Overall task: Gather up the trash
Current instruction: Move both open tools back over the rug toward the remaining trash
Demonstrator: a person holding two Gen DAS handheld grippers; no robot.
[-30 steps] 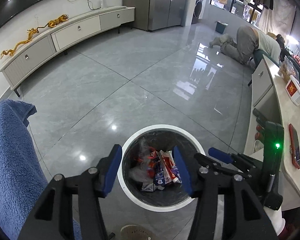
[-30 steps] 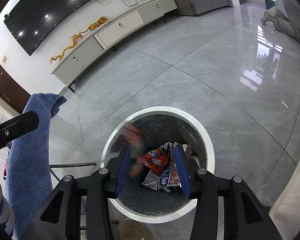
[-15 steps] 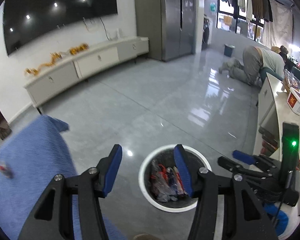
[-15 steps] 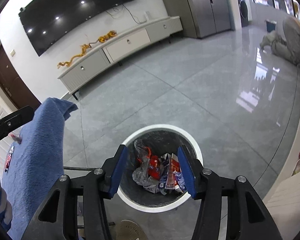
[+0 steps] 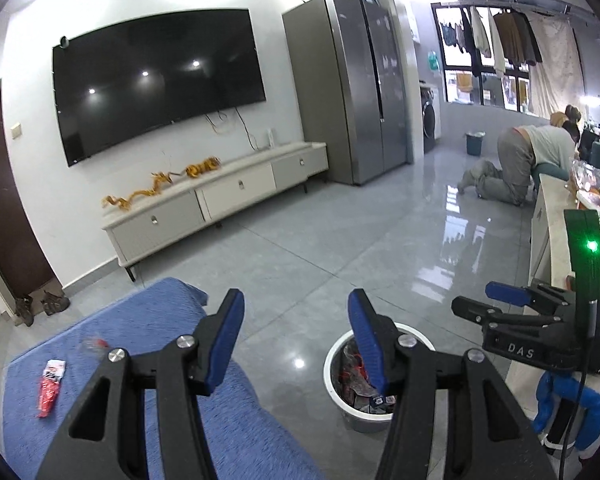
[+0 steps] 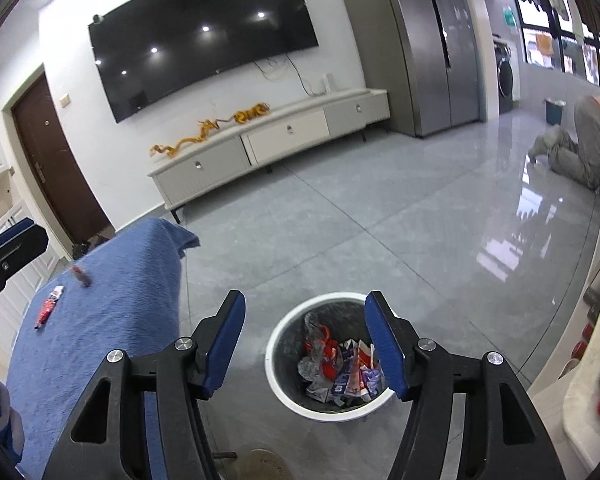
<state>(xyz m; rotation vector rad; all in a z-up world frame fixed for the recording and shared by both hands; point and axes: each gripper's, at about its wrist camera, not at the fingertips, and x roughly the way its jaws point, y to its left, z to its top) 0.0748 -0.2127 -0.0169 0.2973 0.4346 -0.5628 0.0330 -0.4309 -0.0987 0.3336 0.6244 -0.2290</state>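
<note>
White-rimmed bin (image 6: pixel 288 394) stands on the floor, holding crumpled wrappers (image 6: pixel 340 368) (red, white and silvery). Right gripper (image 6: pixel 304 344) is above it, jaws just opened wider, nothing between them. Left gripper (image 5: pixel 296 338) stands half open, empty. Two wrappers, one red (image 5: pixel 50 390), one blurred (image 5: pixel 94 345), lie on the blue cloth (image 5: pixel 140 328).

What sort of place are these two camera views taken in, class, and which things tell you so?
Most likely a home living room: a big wall-mounted television above a low media cabinet, a tall refrigerator beside it, and clothes hanging by the window.
</note>
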